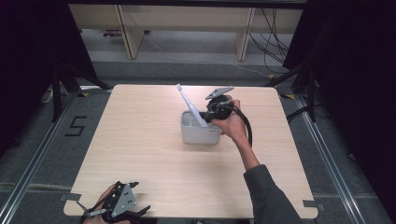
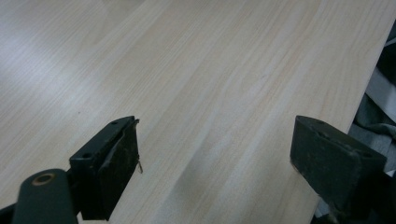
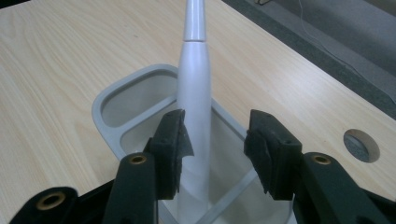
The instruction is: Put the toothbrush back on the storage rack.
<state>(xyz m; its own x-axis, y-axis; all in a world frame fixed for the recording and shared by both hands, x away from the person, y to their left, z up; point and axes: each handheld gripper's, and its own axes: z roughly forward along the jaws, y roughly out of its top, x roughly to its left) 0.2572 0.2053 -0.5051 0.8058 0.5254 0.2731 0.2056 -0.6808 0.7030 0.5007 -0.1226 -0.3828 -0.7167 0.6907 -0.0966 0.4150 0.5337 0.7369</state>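
The one mark I can read is a black numeral "5" (image 1: 76,126) set on the grey floor (image 1: 42,154), well off to the left of my left-hand fingers and farther out from me, beside the left edge of the surface (image 1: 140,154). I find no lettering, brand or label on the surface itself, or on anything between or just ahead of my fingers.
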